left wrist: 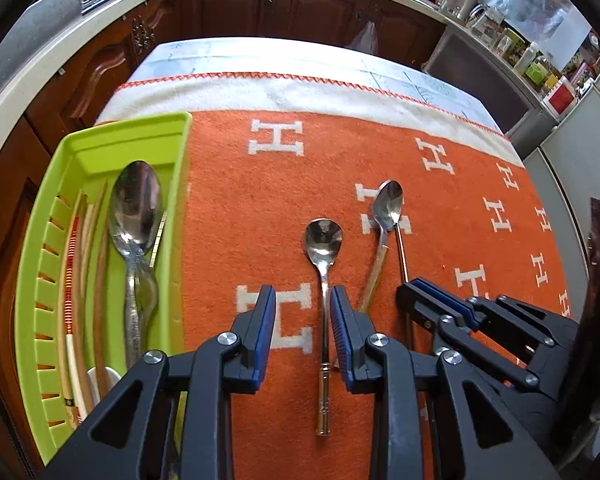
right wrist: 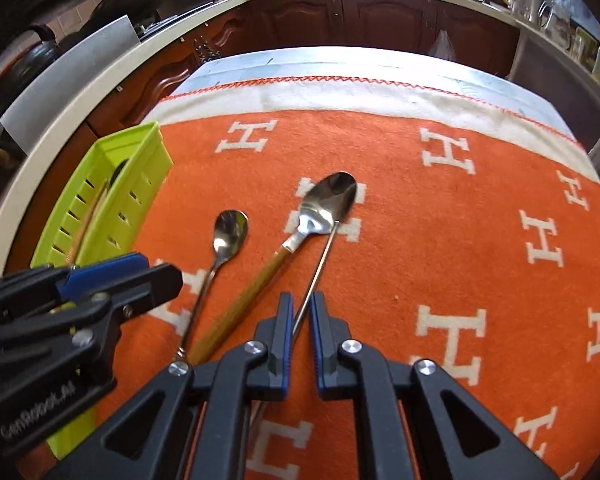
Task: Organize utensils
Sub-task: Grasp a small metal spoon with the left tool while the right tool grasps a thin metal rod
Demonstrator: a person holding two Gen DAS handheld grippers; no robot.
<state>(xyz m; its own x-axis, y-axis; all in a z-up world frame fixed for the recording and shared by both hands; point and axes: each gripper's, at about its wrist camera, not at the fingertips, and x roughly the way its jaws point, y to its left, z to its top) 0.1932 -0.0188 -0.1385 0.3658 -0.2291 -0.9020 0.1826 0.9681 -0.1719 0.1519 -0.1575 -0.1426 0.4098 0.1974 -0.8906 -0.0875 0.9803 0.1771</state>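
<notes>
A round-bowled metal spoon (left wrist: 323, 240) lies on the orange blanket; my left gripper (left wrist: 303, 312) is open with its jaws on either side of the spoon's handle. A wooden-handled spoon (left wrist: 387, 204) lies to its right, its bowl over a thin metal rod (left wrist: 401, 252). My right gripper (right wrist: 301, 316) straddles that rod (right wrist: 320, 264) with a narrow gap; the rod touches neither pad clearly. In the right wrist view the wooden-handled spoon (right wrist: 328, 200) and round spoon (right wrist: 230, 232) lie left of it. A green tray (left wrist: 36, 280) at left holds a large spoon (left wrist: 136, 204) and chopsticks.
The orange blanket (left wrist: 240, 200) with white H marks covers the table. Dark wooden cabinets (left wrist: 260, 4) and a counter run behind. The green tray (right wrist: 140, 148) sits at the table's left edge. The left gripper's body (right wrist: 60, 312) shows at the left of the right wrist view.
</notes>
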